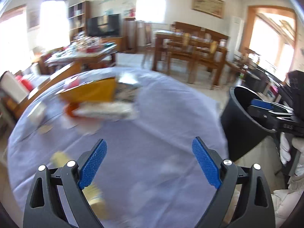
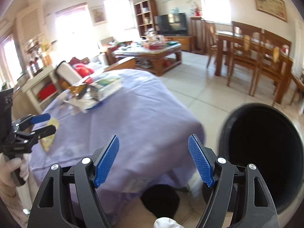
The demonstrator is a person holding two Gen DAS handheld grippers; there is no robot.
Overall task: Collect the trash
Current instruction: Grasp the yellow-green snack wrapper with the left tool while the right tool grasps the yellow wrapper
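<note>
A round table under a lilac cloth (image 1: 161, 104) carries a blurred heap of trash (image 1: 98, 98): a yellow box, white wrappers and foil. A small yellow packet (image 1: 58, 157) lies just left of my left gripper (image 1: 149, 139), which hangs open over bare cloth with nothing between its blue pads. A black bin (image 2: 266, 152) stands on the floor to the right of the table. My right gripper (image 2: 153, 136) is open and empty above the table's near edge, left of the bin. The left wrist view shows the right gripper (image 1: 266, 106) over the bin's (image 1: 241, 117) mouth.
A cluttered wooden coffee table (image 2: 152, 51) and a dining table with chairs (image 2: 252, 53) stand beyond on a tiled floor. A white shelf unit (image 2: 38, 87) sits left of the round table. A white-gloved hand (image 1: 285, 150) holds the right gripper's handle.
</note>
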